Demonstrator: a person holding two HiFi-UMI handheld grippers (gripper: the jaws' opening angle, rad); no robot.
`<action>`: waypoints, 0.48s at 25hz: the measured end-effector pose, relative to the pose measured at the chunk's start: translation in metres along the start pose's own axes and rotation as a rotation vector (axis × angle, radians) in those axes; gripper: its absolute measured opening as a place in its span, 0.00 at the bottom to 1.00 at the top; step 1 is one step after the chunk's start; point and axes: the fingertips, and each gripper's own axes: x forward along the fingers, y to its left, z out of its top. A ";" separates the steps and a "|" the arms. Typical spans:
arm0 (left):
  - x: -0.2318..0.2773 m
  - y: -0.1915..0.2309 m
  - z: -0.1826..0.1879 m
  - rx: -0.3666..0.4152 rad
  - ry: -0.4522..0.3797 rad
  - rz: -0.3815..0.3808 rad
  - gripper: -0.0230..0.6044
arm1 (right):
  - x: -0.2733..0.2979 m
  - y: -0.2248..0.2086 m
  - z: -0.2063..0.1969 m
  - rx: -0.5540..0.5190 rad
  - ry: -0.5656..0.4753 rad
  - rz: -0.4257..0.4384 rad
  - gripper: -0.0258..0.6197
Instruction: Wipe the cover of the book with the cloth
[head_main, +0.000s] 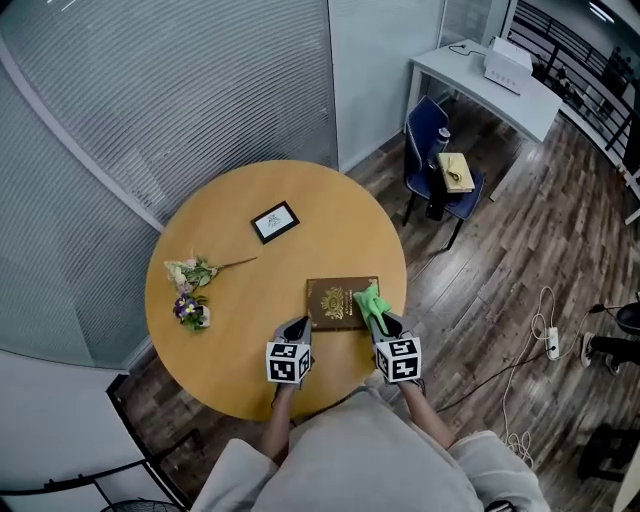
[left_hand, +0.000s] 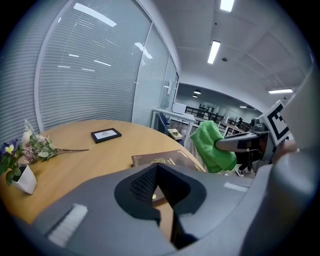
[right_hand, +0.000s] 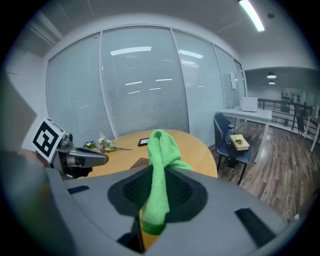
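A brown book (head_main: 333, 304) with gold print lies on the round wooden table (head_main: 230, 220), near its front right edge. My right gripper (head_main: 382, 321) is shut on a green cloth (head_main: 368, 300) that hangs over the book's right side; I cannot tell if it touches the cover. In the right gripper view the cloth (right_hand: 160, 172) stands folded between the jaws. My left gripper (head_main: 299, 326) is shut with nothing in it, just off the book's near left corner. The left gripper view shows the book (left_hand: 165, 159) ahead and the cloth (left_hand: 212, 146) to its right.
A black picture frame (head_main: 274, 221) lies mid-table and a small flower bunch (head_main: 190, 293) at the left edge. A blue chair (head_main: 437, 160) with things on it, a white desk (head_main: 500, 78) and floor cables (head_main: 547, 336) are to the right.
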 end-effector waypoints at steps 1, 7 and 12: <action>0.003 0.002 0.000 -0.004 0.004 0.004 0.05 | 0.004 0.000 0.001 -0.001 0.004 0.007 0.15; 0.012 0.011 0.001 -0.023 0.020 0.015 0.05 | 0.021 0.002 0.006 0.004 0.023 0.034 0.15; 0.013 0.015 0.001 -0.023 0.025 -0.001 0.05 | 0.028 0.012 0.003 0.014 0.044 0.038 0.15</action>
